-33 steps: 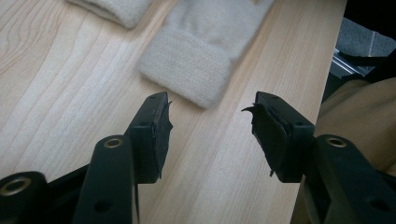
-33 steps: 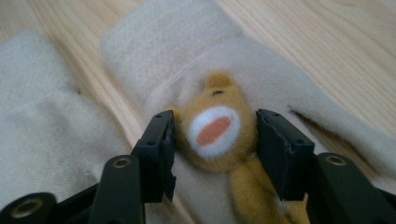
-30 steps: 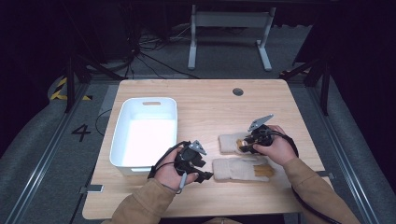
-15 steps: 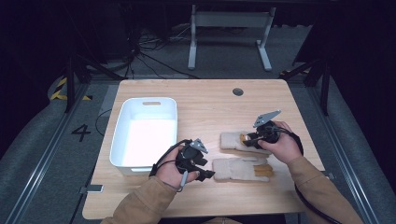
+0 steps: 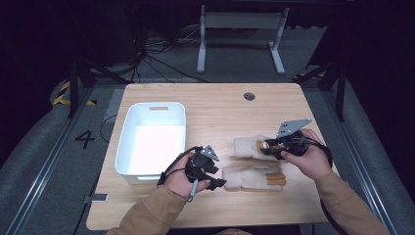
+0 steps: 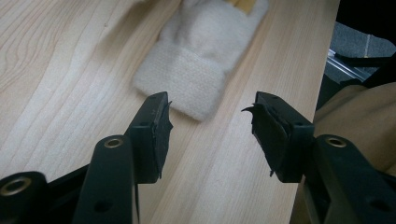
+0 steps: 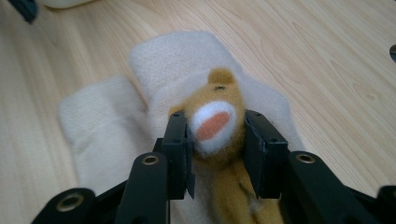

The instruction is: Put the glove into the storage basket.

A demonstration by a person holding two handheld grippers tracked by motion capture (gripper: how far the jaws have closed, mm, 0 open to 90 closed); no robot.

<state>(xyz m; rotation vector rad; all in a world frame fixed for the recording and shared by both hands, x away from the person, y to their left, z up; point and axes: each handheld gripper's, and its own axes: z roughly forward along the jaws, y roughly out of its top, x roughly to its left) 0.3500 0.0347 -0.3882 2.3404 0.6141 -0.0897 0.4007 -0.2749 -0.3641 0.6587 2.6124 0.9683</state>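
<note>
Mitten (image 7: 205, 79) being lifted, right gripper (image 7: 215, 140) clamping its bear face; left gripper (image 6: 210, 121) gaping, bin (image 5: 128, 147) awaiting.

The person wore tan sleeves (image 5: 147, 215). Each gripper (image 6: 210, 135) was black, with flat fingers (image 7: 180, 149) and round brass screws. A black cable (image 5: 169, 172) hung off one, and a grey three-cornered plate (image 5: 292, 127) sat on the other.

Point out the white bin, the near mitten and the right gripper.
white bin (image 5: 131, 128), high view, on its left rim.
near mitten (image 6: 187, 79), left gripper view, on its knitted cuff.
right gripper (image 7: 215, 140), right gripper view, midway between its fingertips, shut on the far mitten's brown patch.
</note>
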